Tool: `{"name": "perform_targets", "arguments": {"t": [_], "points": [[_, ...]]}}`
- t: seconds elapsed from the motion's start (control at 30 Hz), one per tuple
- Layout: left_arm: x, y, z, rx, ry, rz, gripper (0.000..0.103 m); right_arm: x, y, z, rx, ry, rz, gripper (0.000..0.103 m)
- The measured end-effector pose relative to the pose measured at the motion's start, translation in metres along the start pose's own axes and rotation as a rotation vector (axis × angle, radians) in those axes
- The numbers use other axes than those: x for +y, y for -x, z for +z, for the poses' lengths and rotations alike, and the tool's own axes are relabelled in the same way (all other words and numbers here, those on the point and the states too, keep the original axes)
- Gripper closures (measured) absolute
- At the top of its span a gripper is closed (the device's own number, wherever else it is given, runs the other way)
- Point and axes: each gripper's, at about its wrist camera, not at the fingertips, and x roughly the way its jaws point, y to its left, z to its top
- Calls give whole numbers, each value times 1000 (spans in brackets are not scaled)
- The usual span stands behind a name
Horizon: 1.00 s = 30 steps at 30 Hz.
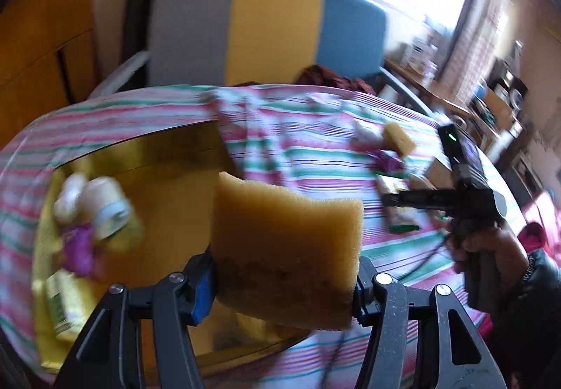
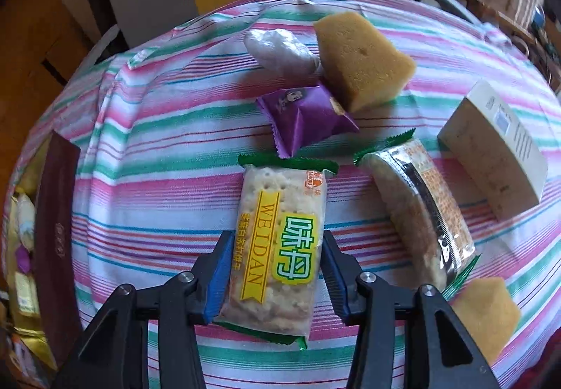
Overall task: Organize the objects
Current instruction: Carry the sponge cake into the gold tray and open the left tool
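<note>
Left gripper (image 1: pixel 284 287) clamps a yellow sponge (image 1: pixel 287 248) by its lower end, held in the air over a gold box (image 1: pixel 168 185) that already holds snacks. Right gripper (image 2: pixel 277 276) straddles a cracker packet (image 2: pixel 277 248) lying on the striped cloth (image 2: pixel 157 143); jaws part open, pads close beside its edges, firm contact not clear. Purple sachet (image 2: pixel 305 117) just beyond.

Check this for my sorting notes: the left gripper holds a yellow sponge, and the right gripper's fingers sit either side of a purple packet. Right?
Not quite. The right gripper straddles the green-edged cracker packet; the purple packet lies beyond it, per the right wrist view. The left gripper does hold the sponge.
</note>
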Motion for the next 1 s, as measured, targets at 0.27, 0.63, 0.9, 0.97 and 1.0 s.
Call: {"name": "perform_targets", "arguments": {"t": [0.27,0.63,0.9,0.97,1.0], "points": [[99,19,-24,59,170,124,43,6,0,-1,-6,53,-37,54],[138,-12,-45,177,222,215,40,8,0,-1,-7,62,-41,54],[139,-21,-54,216,211,254,32,3,3,-4,-6,44,-29,53],[139,-19,-54,214,210,264,28,2,3,-4,-7,38,-25,53],[138,-16,-54,208,211,267,27,3,3,-4,-8,40,-27,53]]}}
